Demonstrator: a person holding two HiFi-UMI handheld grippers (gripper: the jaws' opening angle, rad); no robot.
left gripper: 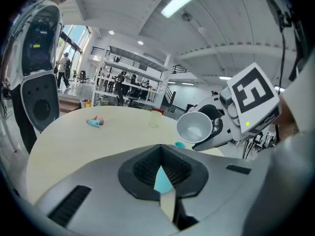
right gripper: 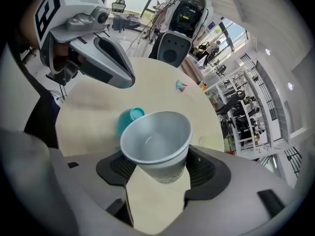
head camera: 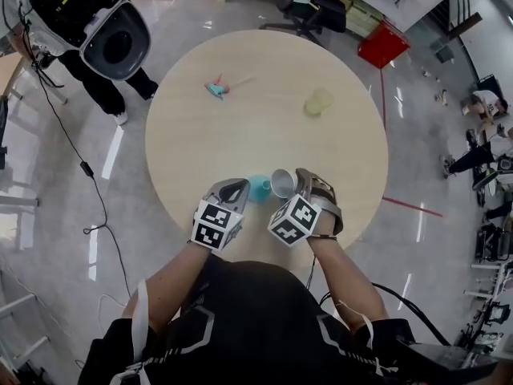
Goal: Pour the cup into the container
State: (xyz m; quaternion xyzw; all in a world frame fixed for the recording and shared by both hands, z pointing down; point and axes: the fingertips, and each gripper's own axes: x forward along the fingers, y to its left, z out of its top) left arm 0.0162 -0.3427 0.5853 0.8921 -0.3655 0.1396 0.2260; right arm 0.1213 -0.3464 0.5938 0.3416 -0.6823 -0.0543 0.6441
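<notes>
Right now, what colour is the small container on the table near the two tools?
The container is teal, clearest in the right gripper view.

Tilted grey cup (head camera: 282, 183) just beside teal container (head camera: 259, 188)

- Bright, even indoor light; ceiling strip light (left gripper: 189, 1) overhead, windows (left gripper: 75, 38) washed out.
- Glare streaks on the floor (head camera: 108, 155); only faint, soft shadows on the surface (right gripper: 162, 95).
- Gripper views: heavy fisheye, black vignetted corners.
- cup (right gripper: 156, 141) sharp, background softer.

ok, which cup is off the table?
The grey cup, tilted in the right hand-held gripper. The teal cup and the pale yellow cup sit on the table.
</notes>
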